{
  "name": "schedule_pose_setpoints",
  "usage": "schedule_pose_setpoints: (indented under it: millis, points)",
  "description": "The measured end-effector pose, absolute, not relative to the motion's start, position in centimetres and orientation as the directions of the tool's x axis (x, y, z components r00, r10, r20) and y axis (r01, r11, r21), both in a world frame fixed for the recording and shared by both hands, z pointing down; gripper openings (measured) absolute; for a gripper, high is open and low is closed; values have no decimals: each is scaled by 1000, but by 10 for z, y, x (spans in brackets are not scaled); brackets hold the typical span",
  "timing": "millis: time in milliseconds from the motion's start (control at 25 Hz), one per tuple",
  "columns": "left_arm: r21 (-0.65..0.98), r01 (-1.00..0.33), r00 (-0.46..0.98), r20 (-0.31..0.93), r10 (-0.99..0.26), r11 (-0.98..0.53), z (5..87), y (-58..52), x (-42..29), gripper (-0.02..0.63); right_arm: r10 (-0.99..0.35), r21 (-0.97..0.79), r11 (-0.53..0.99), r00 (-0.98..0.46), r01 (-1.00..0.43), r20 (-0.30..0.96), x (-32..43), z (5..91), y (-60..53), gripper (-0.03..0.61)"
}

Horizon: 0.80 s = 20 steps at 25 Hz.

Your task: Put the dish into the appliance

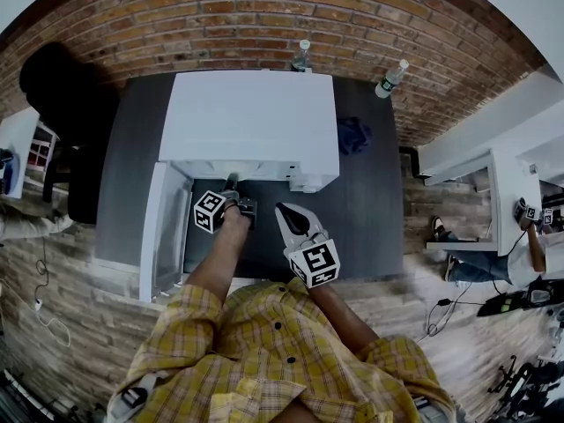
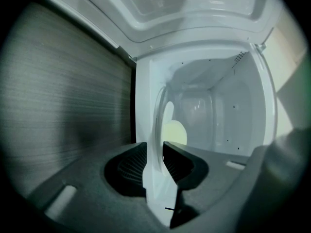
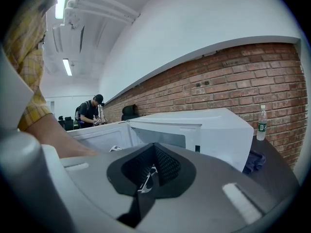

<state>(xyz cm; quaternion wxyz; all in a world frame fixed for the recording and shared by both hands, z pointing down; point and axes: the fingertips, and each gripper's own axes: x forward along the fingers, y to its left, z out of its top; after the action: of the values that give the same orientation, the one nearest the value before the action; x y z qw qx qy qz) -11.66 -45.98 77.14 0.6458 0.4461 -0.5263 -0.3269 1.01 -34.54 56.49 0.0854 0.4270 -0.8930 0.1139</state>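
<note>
The appliance is a white microwave standing on a dark grey table against a brick wall, with its door swung fully open to the left in the head view. The cavity is white and lit, and the only item in it is the dish, a white plate. The plate reaches from the cavity mouth inward, with its near rim at the opening. The left gripper is at the cavity mouth. Its jaws are released and stand apart on either side of the plate's rim, so the rim lies between the pads without being clamped. The right gripper is held back in front of the microwave, clear of the opening. Its jaws are drawn together with nothing between them. Behind the microwave, two clear bottles stand near the wall. A crumpled blue cloth lies on the table just beside the microwave's right side.
</note>
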Motion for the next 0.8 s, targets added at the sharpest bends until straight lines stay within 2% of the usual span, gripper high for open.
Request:
schedule_pose_setpoints:
  millis: [520,800]
  points:
    - [931,-37,262,359,-896,362,765,-444,-117,109,-745,-112,616,-623,-780,238,6,557,-337,5]
    - [950,-13,286,302,-910,311,748,-426,-108,109,-757,-104,608,-614,-787,223,6,551,-327,5]
